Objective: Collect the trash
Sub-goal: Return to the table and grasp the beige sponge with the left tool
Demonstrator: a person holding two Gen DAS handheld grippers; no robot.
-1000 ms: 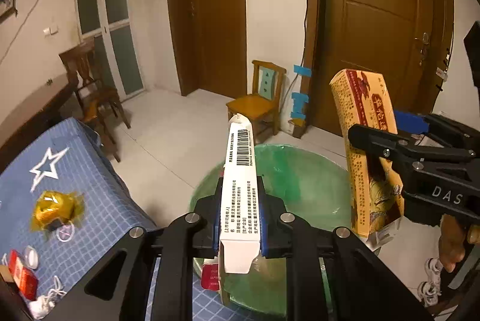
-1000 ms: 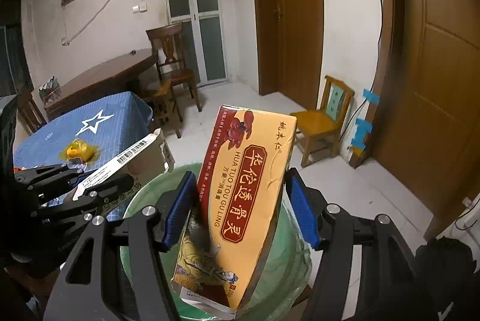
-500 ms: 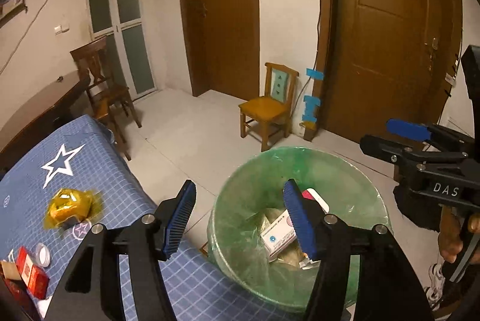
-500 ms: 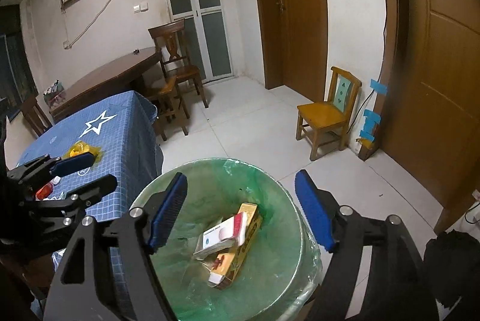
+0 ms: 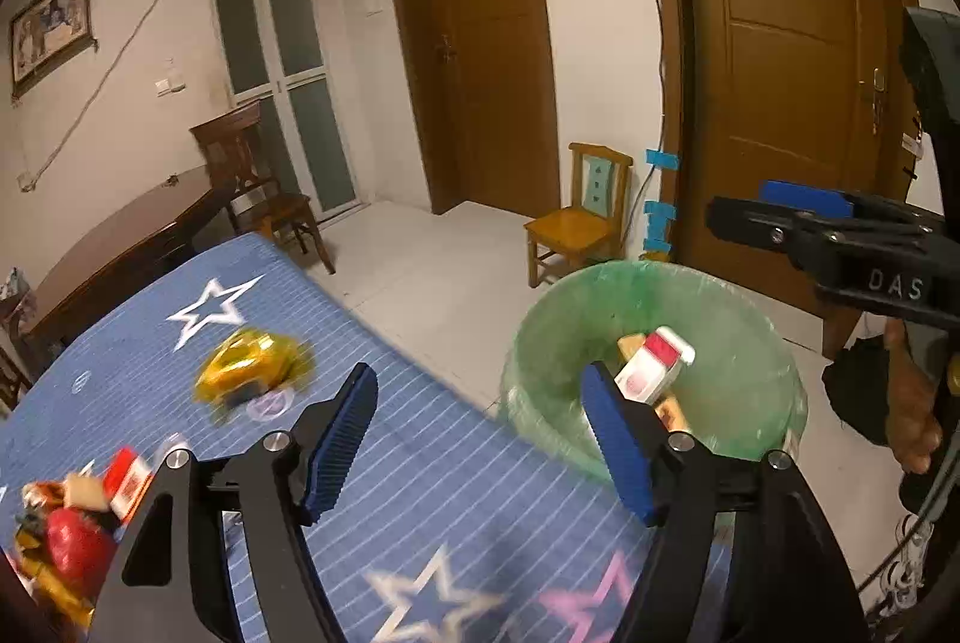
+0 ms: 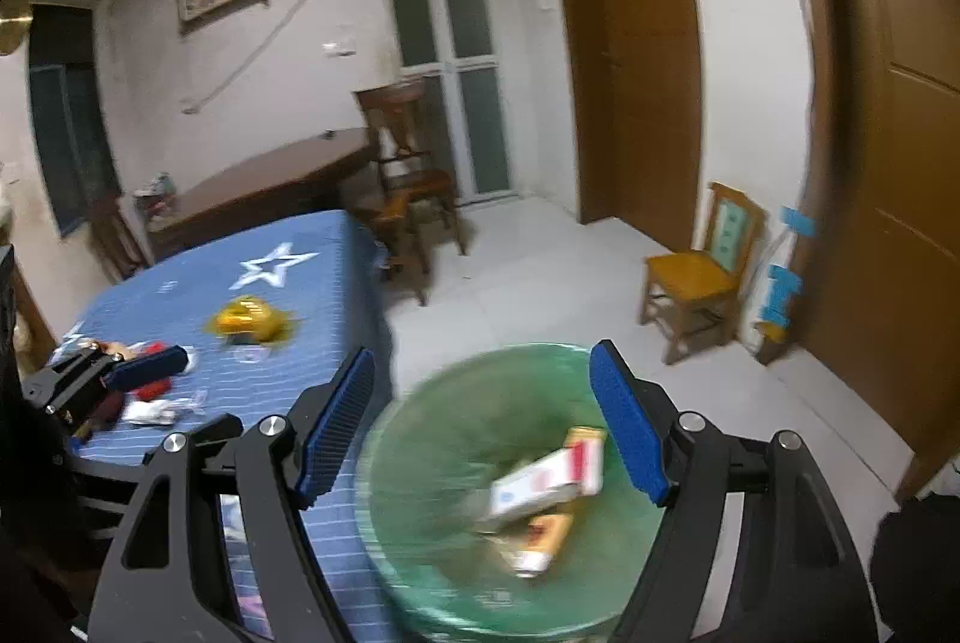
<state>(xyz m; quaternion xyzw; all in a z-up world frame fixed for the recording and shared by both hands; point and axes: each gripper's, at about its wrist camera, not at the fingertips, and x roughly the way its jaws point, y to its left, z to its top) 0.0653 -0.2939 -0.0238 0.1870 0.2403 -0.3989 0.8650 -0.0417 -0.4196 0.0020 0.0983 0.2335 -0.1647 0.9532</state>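
Note:
A bin lined with a green bag (image 5: 600, 283) stands beside the blue star-patterned table (image 5: 420, 493). Inside it lie a white-and-red box (image 5: 651, 373) and an orange box (image 6: 549, 529), blurred in the right wrist view. My left gripper (image 5: 478, 379) hovers over the table edge next to the bin, its jaws opening with nothing between them. My right gripper (image 6: 480, 355) is open above the bin (image 6: 432, 439), also holding nothing. A yellow wrapper (image 5: 249, 361) and a pile of small red and white trash (image 5: 72, 517) lie on the table.
A small yellow chair (image 5: 576, 229) stands by the brown doors behind the bin. A dark wooden chair (image 6: 414, 175) and a wooden table (image 6: 270, 187) are beyond the blue table. A hand (image 5: 912, 403) holds the right gripper at the right edge.
Both grippers let go of their boxes, which dropped into the bin, and both jaws opened. The left gripper swung left over the table; the right one shifted slightly.

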